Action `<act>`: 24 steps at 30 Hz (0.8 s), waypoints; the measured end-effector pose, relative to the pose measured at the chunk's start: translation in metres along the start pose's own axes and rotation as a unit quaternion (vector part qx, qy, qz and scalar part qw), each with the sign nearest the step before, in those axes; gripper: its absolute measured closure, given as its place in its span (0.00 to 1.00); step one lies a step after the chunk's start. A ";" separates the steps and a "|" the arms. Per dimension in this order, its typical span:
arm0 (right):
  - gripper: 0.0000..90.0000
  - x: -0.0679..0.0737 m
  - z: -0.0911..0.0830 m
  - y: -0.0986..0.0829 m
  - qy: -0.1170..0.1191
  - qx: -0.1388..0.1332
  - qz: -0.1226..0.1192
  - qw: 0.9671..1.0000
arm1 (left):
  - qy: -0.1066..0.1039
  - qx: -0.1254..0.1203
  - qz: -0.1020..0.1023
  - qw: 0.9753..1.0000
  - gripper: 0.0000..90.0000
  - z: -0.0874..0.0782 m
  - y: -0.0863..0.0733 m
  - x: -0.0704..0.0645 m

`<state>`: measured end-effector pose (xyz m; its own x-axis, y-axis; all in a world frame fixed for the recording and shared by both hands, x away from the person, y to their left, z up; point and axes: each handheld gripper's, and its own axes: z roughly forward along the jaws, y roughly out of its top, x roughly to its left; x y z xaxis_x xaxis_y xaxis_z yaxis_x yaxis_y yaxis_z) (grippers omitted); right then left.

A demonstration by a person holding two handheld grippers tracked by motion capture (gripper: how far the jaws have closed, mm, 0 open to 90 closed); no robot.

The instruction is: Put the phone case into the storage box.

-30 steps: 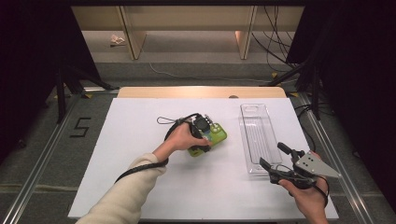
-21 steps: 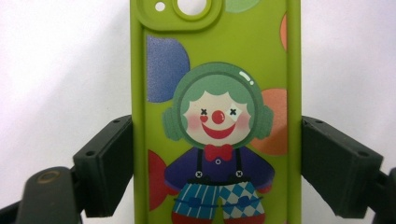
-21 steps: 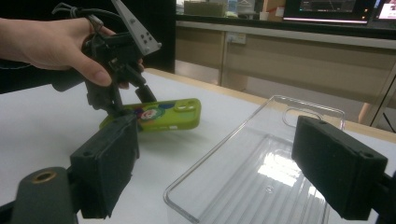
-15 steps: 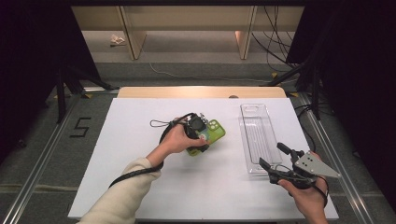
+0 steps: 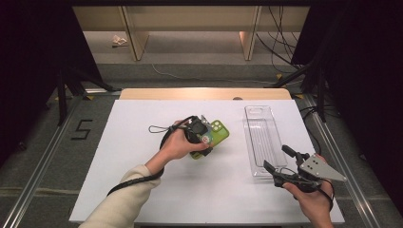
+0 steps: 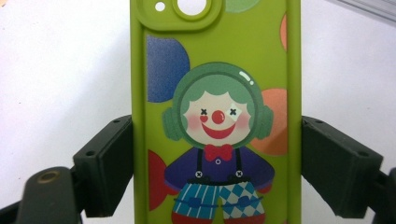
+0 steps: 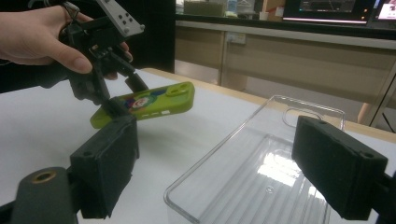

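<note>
A lime-green phone case printed with a clown is gripped across its width by my left gripper, near the table's middle. Both black jaws press on the case's long edges. In the right gripper view the case hangs tilted just above the white table, held by the left gripper. My right gripper stands open at the front right with nothing between its pads, just in front of a clear plastic tray.
The clear tray lies lengthwise along the right side of the white table. A black cable loops on the table left of the left hand. A wooden strip borders the far edge.
The left gripper has moved the green case slightly farther and to the left, and its cable loop has shifted left. The right gripper has stayed put.
</note>
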<state>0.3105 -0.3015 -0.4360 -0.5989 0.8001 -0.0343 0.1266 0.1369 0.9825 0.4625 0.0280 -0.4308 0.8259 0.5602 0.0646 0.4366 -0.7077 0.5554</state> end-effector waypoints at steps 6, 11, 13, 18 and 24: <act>0.18 0.000 0.000 0.000 0.000 0.000 0.000 1.000 | 0.004 -0.014 -0.009 1.000 0.19 -0.005 -0.007 -0.001; 0.18 0.001 0.000 0.000 0.000 -0.001 0.000 1.000 | 0.008 -0.024 -0.015 1.000 0.19 -0.011 -0.014 0.000; 0.18 0.001 0.001 0.000 0.000 0.000 0.000 1.000 | 0.010 -0.028 -0.016 0.999 0.19 -0.013 -0.016 0.001; 0.18 0.001 0.001 0.000 0.000 0.002 -0.001 1.000 | 0.013 -0.040 -0.022 0.999 0.19 -0.019 -0.021 0.000; 0.18 0.001 0.001 0.000 -0.001 0.000 0.000 1.000 | 0.016 -0.050 -0.023 0.998 0.19 -0.025 -0.026 -0.001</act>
<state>0.3107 -0.2998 -0.4365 -0.5974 0.8012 -0.0354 0.1262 0.1376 0.9824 0.4412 0.0564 -0.4250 0.7932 0.6058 0.0618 0.4354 -0.6351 0.6380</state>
